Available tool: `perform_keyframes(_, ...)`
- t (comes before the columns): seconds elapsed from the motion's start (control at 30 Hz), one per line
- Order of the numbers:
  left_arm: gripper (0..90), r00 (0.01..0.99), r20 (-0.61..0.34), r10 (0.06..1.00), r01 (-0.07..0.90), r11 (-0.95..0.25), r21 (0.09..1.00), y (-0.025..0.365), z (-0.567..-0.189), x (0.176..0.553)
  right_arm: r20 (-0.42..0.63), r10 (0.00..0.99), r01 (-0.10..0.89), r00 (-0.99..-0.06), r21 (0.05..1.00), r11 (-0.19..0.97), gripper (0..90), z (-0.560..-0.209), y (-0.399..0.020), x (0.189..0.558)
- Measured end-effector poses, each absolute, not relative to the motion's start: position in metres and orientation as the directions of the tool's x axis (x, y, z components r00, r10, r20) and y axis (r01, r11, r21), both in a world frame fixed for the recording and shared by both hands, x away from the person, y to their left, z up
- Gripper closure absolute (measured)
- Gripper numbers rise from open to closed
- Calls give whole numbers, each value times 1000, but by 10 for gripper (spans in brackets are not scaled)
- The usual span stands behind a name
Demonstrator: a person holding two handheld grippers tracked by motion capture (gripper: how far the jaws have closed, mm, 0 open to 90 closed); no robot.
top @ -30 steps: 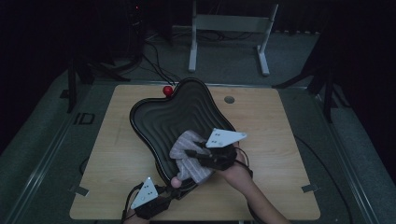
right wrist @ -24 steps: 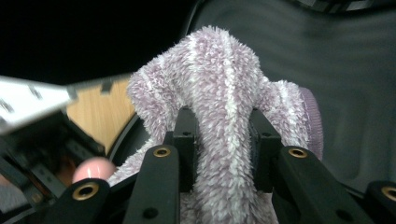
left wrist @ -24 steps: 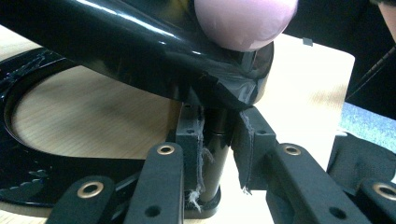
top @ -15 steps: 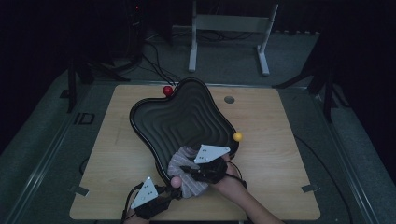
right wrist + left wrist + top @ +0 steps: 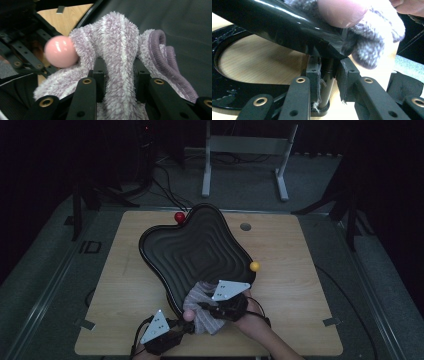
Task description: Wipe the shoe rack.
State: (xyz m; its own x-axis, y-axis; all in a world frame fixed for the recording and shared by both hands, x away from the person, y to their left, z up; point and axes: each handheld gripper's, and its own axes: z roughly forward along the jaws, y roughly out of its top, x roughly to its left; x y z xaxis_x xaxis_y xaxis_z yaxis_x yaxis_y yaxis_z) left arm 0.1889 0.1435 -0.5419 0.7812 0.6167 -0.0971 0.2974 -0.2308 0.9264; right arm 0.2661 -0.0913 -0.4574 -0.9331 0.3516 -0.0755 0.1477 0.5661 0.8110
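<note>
Right gripper (image 5: 117,72) pinches a fluffy lilac cloth (image 5: 120,45) on the black tray (image 5: 195,250); left gripper (image 5: 328,75) clamps the tray's post (image 5: 327,82). Wipe with steady pressure while bracing.

Looks like a lab or recording studio setup, not anybody's home. The room is really dark, with black around the edges and light falling mostly on one plain wooden table (image 5: 300,320) in the middle. The floor is grey, and black cables (image 5: 167,190) snake across it behind the table. There's a bare white metal frame (image 5: 247,155) standing at the back, and dark stand legs (image 5: 80,205) on both sides of the table. Bits of tape (image 5: 85,324) sit near the table's front corners. No furniture or decor, just rig gear.
</note>
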Motion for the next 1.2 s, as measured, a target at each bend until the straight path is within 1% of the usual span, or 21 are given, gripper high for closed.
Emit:
perform_keyframes(0.43,738,779,-97,620,299,-231,926,143,-542,189,-65,469,212,-881,832,513,703,-458,-123,295)
perform_keyframes(0.6,738,778,-103,620,303,-226,926,144,-542,189,-48,546,262,-836,841,474,702,-458,-146,311)
perform_keyframes(0.77,737,777,-104,621,303,-224,926,143,-542,189,-34,602,303,-798,841,449,702,-461,-169,322)
perform_keyframes(0.9,741,775,-85,626,293,-237,926,142,-541,187,-1,620,330,-784,846,418,700,-463,-182,327)
perform_keyframes(1.0,739,780,-96,619,296,-229,927,143,-542,188,33,627,357,-778,845,399,699,-461,-181,329)
perform_keyframes(1.13,739,781,-98,617,297,-228,927,143,-542,189,8,615,331,-788,849,412,695,-452,-175,330)
perform_keyframes(1.2,738,781,-102,616,299,-227,927,144,-542,189,14,622,332,-783,855,399,695,-445,-174,336)
